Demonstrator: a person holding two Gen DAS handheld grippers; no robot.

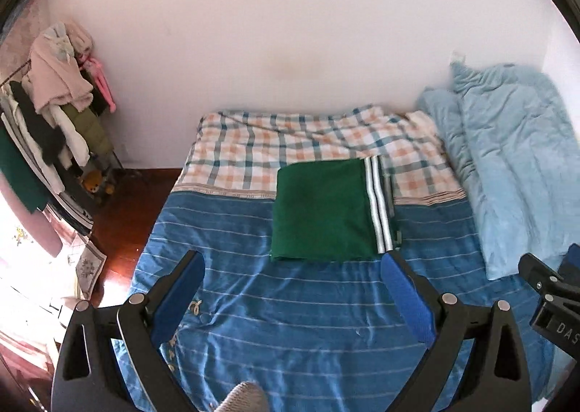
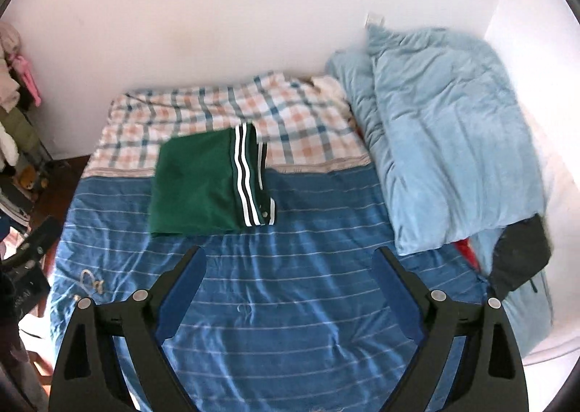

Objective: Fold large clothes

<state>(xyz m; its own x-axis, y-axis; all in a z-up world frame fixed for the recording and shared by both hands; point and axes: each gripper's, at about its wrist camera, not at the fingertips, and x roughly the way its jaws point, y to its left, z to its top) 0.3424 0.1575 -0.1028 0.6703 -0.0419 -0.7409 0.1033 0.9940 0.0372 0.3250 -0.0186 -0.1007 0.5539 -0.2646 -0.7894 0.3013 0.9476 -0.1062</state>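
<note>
Broadly, we look down on a bed (image 1: 290,321) that fills most of both views, its near half covered by a blue sheet with thin pale stripes (image 2: 290,303) and its far half by a checked orange-and-teal cloth (image 1: 253,147). At about two o'clock a pale blue duvet (image 2: 446,129) lies bunched along the right edge of the bed, against the white wall (image 1: 290,31). At nine to ten o'clock in the left wrist view a clothes rack (image 1: 61,100) stands on the dark wooden floor, heaped with pink, white and dark garments.

Next in size comes the green garment (image 1: 322,209), folded into a neat rectangle with white stripes running down its right edge. It lies flat near the middle of the bed, at twelve o'clock from our left hand-held gripper (image 1: 293,267) and at eleven o'clock from our right hand-held gripper (image 2: 290,259), straddling the seam where blue sheet meets checked cloth. Nothing touches it.

At four o'clock in the right wrist view a dark garment (image 2: 522,259) lies at the foot of the duvet.

Both hand-held grippers hang above the blue sheet, well apart from the garment, their blue-padded jaws spread wide with only bedding showing between them.
</note>
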